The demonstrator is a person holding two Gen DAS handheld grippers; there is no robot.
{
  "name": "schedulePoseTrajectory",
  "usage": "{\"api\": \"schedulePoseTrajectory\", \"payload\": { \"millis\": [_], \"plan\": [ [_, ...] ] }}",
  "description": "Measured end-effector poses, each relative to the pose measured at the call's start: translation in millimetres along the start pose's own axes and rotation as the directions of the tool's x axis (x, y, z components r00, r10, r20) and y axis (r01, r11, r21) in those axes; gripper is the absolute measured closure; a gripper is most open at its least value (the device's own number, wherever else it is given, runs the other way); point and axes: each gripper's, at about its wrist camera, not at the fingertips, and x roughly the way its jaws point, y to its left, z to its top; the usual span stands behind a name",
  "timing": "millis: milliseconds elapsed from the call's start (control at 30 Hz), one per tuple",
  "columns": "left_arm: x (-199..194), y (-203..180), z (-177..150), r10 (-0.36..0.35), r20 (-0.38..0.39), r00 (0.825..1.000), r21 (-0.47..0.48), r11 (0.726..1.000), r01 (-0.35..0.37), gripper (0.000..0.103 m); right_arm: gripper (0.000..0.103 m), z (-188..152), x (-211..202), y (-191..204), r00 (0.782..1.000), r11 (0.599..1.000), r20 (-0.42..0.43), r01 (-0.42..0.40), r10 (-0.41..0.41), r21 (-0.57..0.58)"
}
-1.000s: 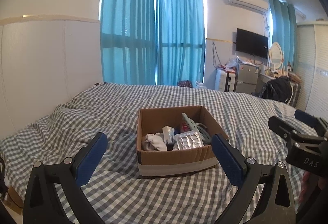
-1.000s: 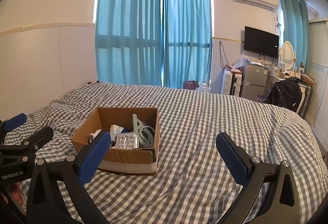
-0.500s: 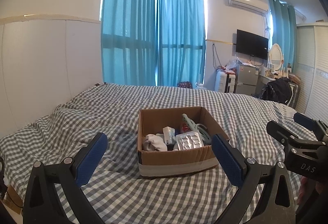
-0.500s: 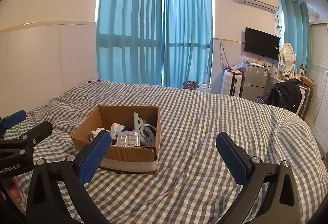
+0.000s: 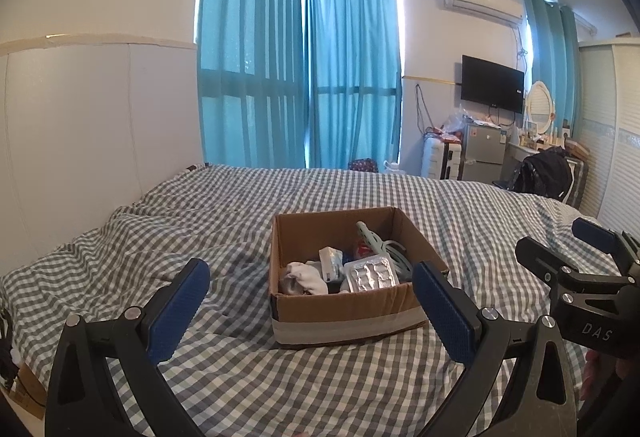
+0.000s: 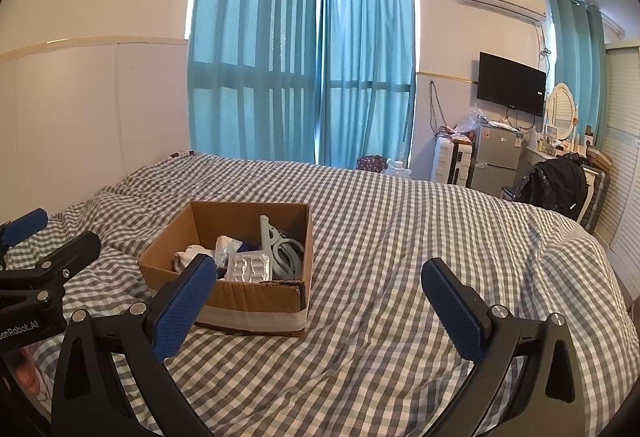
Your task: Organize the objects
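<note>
On the bed [image 5: 224, 221], cardboard box [image 5: 344, 311] seemingly unmoved, left gripper [image 5: 312, 307] and right gripper [image 6: 320, 305] still spread, empty.

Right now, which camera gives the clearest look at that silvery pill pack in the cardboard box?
The left wrist view: the blister pack faces it squarely near the box's front wall, with its pockets visible. In the right wrist view the pack appears smaller, at an angle, close beside the right gripper's blue pad.

A home bedroom: a bed [image 5: 224, 221] under a grey checked cover fills the room, with blue curtains [image 5: 300, 77] at the window, a wall air conditioner [image 5: 482, 2], a TV [image 5: 492, 83], a small fridge [image 5: 485, 143] and a round vanity mirror [image 5: 539, 107].
</note>
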Motion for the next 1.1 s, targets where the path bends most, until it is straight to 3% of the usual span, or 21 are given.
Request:
{"api": "schedulePoseTrajectory", "payload": {
  "millis": [1100],
  "plan": [
    [-0.1, 0.8, 1.7, 0.003, -0.015, 1.000, 0.002, 1.000, -0.003, 0.000, 0.000, 3.3, -0.9, 1.3, 1.000, 1.000, 0.006, 0.006, -0.006, 0.000]
  ]
}}
